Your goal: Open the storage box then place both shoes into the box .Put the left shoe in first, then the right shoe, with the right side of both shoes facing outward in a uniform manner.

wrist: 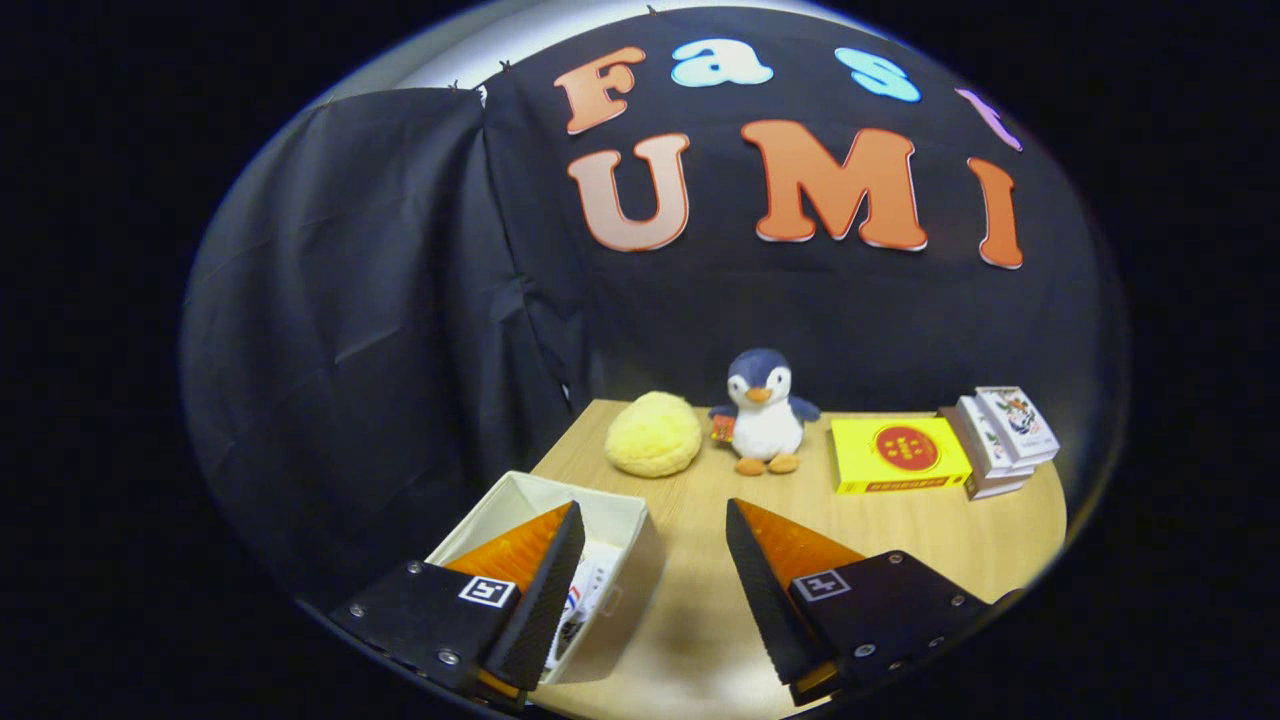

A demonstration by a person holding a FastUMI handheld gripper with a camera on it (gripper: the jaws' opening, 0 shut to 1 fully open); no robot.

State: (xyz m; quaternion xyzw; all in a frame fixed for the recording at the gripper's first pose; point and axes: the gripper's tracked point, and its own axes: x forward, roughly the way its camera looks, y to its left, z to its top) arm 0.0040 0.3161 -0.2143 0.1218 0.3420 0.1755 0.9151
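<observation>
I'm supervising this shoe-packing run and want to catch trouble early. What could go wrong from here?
The hand-held gripper is open and holds nothing, with one finger over the open storage box; it might snag the soft rim. The box sits near the table edge, so a nudge could push it off.

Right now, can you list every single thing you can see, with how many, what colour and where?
white fabric storage box: one, white, open-topped, on the table's near left part, partly behind the left finger; something white with red and blue marks lies inside.
fluffy yellow round cushion: one, pale yellow, far side of the table, left of the penguin.
plush penguin toy: one, blue and white with orange beak and feet, upright at the back.
flat yellow box with a red circle: one, right of the penguin.
stack of small white books: a few, white, right of the yellow box.
light wooden table: one, tan.
fingers: two, spread apart, holding nothing.
</observation>
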